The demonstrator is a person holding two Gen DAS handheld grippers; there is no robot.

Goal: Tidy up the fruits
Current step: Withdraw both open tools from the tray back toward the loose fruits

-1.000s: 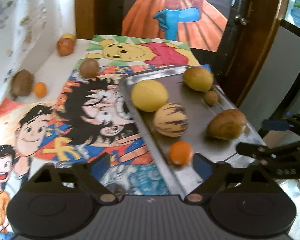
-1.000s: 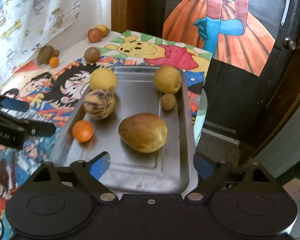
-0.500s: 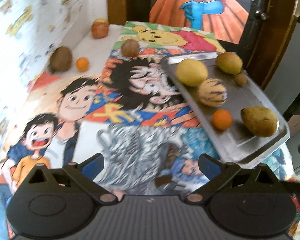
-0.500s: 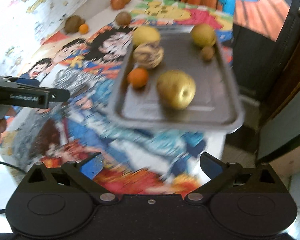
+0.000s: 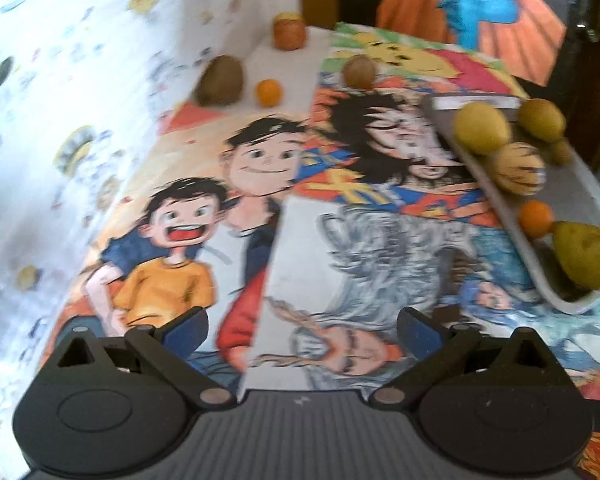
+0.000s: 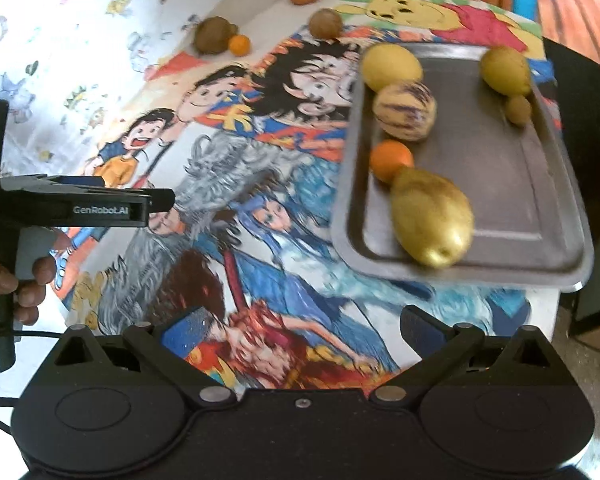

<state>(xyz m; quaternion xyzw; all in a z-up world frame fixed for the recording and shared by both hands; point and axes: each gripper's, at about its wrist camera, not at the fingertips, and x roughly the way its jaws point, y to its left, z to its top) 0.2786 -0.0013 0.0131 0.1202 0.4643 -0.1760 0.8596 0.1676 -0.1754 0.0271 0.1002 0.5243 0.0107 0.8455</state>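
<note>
A metal tray (image 6: 548,184) on the table's right side holds a yellow fruit (image 6: 392,66), a striped melon (image 6: 405,111), a small orange (image 6: 391,159), a large yellow-brown mango (image 6: 432,218), another yellow fruit (image 6: 505,69) and a small brown fruit (image 6: 518,109). The tray also shows in the left wrist view (image 5: 580,196). Loose at the far left lie a brown fruit (image 5: 220,79), a small orange (image 5: 269,92), a kiwi (image 5: 359,71) and a reddish fruit (image 5: 289,31). My left gripper (image 5: 302,326) and right gripper (image 6: 304,326) are open and empty, back from the tray.
The table is covered with cartoon posters (image 5: 236,208). A patterned white wall (image 5: 60,100) runs along the left. An orange-dress picture (image 5: 476,12) and dark doorway stand behind. The left gripper's body and the hand holding it (image 6: 80,208) show at left in the right wrist view.
Both grippers have pulled back and up from the tray; the left one has swung left over the posters. The fruits in the tray have not moved.
</note>
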